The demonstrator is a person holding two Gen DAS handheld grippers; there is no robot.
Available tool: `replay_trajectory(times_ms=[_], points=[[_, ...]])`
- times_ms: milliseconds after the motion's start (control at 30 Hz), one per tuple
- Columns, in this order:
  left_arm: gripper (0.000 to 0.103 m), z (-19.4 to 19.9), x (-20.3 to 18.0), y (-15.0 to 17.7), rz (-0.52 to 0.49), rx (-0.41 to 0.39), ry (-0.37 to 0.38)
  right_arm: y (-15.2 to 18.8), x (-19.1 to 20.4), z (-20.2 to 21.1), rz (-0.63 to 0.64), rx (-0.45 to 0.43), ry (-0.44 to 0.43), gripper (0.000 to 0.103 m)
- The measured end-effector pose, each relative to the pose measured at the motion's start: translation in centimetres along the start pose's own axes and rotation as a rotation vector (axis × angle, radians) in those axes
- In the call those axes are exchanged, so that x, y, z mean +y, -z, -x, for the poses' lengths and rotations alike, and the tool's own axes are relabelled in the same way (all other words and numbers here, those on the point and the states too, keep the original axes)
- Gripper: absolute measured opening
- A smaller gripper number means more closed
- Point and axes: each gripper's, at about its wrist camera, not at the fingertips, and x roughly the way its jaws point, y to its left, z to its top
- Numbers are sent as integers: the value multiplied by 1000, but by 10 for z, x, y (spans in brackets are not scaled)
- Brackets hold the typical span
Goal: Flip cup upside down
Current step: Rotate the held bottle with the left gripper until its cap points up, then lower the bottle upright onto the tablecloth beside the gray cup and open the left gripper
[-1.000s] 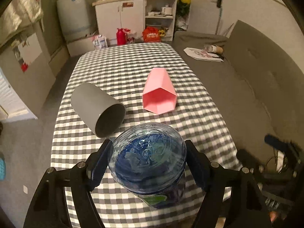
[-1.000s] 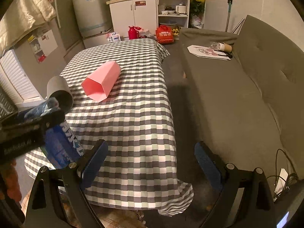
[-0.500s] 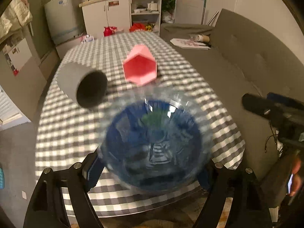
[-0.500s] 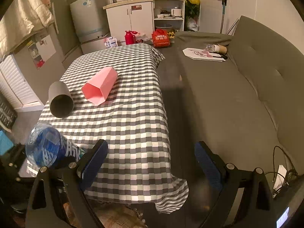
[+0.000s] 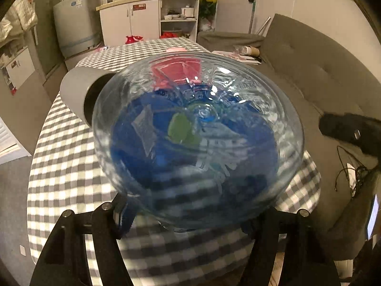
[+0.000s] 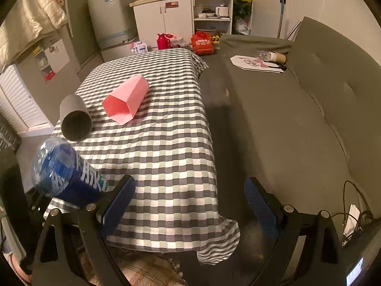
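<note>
Left gripper [image 5: 190, 217] is clamped on the blue plastic cup [image 5: 197, 140], held off the table [image 6: 162, 147] near its front-left corner. In the left wrist view the clear bottom fills the frame and faces the camera; the right wrist view shows the cup [image 6: 64, 171] tilted, base up and away, so the mouth points back toward me. My read: mid-flip, roughly past horizontal, not yet vertical.

Behind it, the grey cup [image 6: 75, 119] lies on its side, mouth toward me, close to the blue one. Just right of that, the pink hexagonal cup [image 6: 127, 101] is also on its side. Both untouched.

Right gripper [image 6: 190, 202] hangs over the table's front edge, fingers spread wide, nothing between them. The sofa [image 6: 297, 131] is beyond, to the right.

Next, as I judge it: finish the wrist roll until the mouth faces straight down, lower onto bare cloth clear of the grey cup, seat the rim flat, then release. Can't see the rim from here, so go by feel.
</note>
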Motion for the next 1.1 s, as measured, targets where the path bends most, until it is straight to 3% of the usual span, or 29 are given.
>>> replay_trajectory(times_ms=[367,500,633,733,967,1100], points=[[72,-28,14,-32,8,-23,-38,-2,6,-14,12,22,-1,93],[72,-28,16,-30,4,-35,-33,-3,8,-19,14,33,-6,93],[81,-30,20,-22,-4,2,-9,-4,10,-23,13,40,-12,93],[89,-27,19,-18,-14,9,-12,-5,13,-21,19,38,-14,93],[89,1,21,-11,19,24,17,-5,16,0,27,13,-6,93],[89,31,28,-9,48,-14,15,-4,16,21,17,-21,-8,93]])
